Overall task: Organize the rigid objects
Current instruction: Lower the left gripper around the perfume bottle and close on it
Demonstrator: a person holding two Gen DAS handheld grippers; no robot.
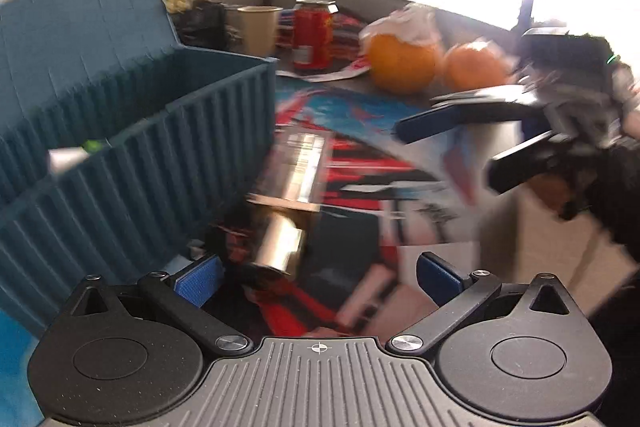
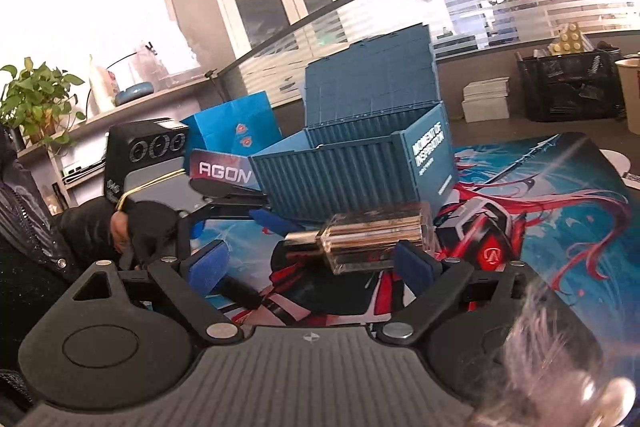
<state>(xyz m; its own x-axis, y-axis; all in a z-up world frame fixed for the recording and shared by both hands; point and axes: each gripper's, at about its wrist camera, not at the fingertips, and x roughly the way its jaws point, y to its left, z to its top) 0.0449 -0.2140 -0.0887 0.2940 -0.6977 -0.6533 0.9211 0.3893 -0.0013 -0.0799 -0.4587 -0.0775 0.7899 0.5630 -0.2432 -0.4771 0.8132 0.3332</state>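
Right wrist view: the perfume bottle [image 2: 372, 241], a clear rectangular body with a gold cap, lies on its side on the printed mat [image 2: 560, 227] of the bench, just in front of the blue container box [image 2: 356, 179]. Its long axis runs across the view, cap toward the left. The right claw [image 2: 310, 267] stands wide open; its right pad overlaps the bottle's near end, and contact cannot be confirmed. The bottle sits toward the right pad, not centred. The left claw [image 1: 318, 281] is also open and empty, with the bottle [image 1: 288, 211] directly ahead, its long axis pointing away. Judged from both views, the right claw is nearer.
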